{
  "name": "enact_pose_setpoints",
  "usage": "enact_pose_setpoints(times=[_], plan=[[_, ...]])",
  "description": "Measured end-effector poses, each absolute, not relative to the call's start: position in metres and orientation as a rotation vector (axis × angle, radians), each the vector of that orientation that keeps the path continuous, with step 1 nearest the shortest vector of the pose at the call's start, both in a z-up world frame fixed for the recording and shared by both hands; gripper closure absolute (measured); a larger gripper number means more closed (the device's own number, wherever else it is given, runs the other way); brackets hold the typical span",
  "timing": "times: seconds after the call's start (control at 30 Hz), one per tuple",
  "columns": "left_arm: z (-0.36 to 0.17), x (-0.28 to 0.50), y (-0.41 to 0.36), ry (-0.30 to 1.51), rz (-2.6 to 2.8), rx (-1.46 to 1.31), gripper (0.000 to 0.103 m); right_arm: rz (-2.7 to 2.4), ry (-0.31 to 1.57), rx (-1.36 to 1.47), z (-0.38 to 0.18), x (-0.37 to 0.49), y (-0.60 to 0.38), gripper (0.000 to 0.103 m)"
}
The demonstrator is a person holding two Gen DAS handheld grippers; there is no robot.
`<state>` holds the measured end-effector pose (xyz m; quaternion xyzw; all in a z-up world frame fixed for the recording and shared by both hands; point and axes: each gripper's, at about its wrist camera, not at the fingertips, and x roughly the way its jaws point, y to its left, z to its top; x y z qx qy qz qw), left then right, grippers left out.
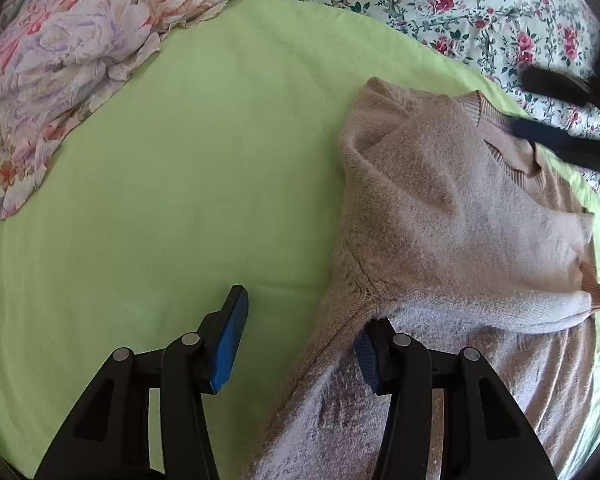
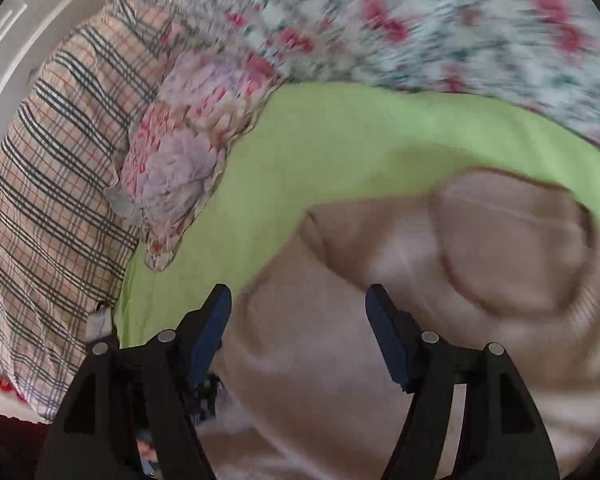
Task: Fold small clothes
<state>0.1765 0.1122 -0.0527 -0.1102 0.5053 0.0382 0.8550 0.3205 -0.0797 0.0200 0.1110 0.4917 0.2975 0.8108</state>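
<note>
A fuzzy beige sweater (image 1: pixel 440 200) lies on a green sheet (image 1: pixel 180 160), with one sleeve folded across its body and the cuff (image 1: pixel 592 292) at the right. My left gripper (image 1: pixel 306 312) stands open over the sweater's left side. Its right finger sits by the armpit seam and its left finger is over bare sheet. My right gripper (image 1: pixel 520 102) shows as a dark blur near the collar (image 1: pixel 512 152). In the right wrist view, which is blurred, the right gripper (image 2: pixel 297 294) is open above the sweater (image 2: pixel 340 360), with nothing pinched between its fingers.
A crumpled pink floral pillowcase (image 1: pixel 60 60) lies at the sheet's far left edge, and a rose-print bedcover (image 1: pixel 460 0) runs along the back. The right wrist view adds a plaid pillow (image 2: pixel 40 200) on the left and the green sheet (image 2: pixel 340 140) beyond the sweater.
</note>
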Motion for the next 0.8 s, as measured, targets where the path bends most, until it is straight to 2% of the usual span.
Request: enact_pose_setpoints(times=[0.17, 0.23, 0.3, 0.4, 0.53, 0.8], plan=[[-0.055, 0.173, 0.120, 1.051, 0.061, -0.273, 0.052, 0.792, 1.379, 0.182, -0.025, 0.369, -0.037, 0.032], [-0.056, 0.172, 0.121, 1.042, 0.058, -0.278, 0.052, 0.862, 1.426, 0.176, -0.033, 0.370, -0.024, 0.030], [-0.057, 0.170, 0.122, 1.034, 0.056, -0.279, 0.052, 0.945, 1.403, 0.222, -0.035, 0.374, -0.007, 0.030], [-0.057, 0.168, 0.125, 1.030, 0.047, -0.293, 0.052, 1.037, 1.273, 0.403, -0.027, 0.386, 0.009, 0.030], [-0.056, 0.168, 0.129, 1.036, 0.032, -0.300, 0.052, 0.945, 1.145, 0.483, -0.025, 0.398, 0.017, 0.032], [-0.054, 0.163, 0.150, 1.038, -0.017, -0.334, 0.052, 0.759, 1.087, 0.243, 0.006, 0.377, -0.029, 0.033]])
